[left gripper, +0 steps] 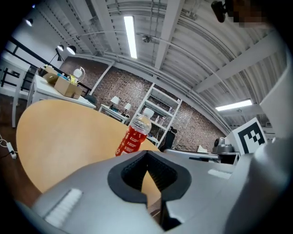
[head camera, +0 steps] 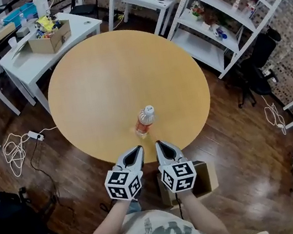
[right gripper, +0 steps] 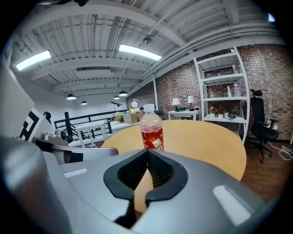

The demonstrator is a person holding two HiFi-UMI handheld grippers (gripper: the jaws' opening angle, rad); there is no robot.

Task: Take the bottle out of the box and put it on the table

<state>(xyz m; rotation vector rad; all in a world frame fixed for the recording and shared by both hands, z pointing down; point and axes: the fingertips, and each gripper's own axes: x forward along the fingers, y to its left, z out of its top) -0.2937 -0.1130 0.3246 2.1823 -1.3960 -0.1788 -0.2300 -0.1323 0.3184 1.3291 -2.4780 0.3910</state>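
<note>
The fingers of the left gripper [left gripper: 146, 153] are closed tip to tip with nothing between them, and those of the right gripper [right gripper: 147, 151] are likewise pressed together and empty. In the head view the left gripper [head camera: 135, 150] and right gripper [head camera: 159, 144] sit side by side at the near edge of the round wooden surface [head camera: 101, 82], tips pointing away from the person, each with its marker cube toward the body. Just beyond the fingertips, clear of both, the bottle [head camera: 144, 120] stands upright on the surface near its near edge; it has a white cap, red drink and a red label, and shows ahead of the left fingers [left gripper: 134, 135] and straight ahead of the right ones [right gripper: 151, 131]. Below the right gripper a brown cardboard box [head camera: 205, 179] rests on the wooden floor [head camera: 238, 125], partly hidden by the cube. Farther off, a white shelf unit [head camera: 228, 9] stands at the far right and a white desk [head camera: 24, 62] carrying clutter at the far left.
</note>
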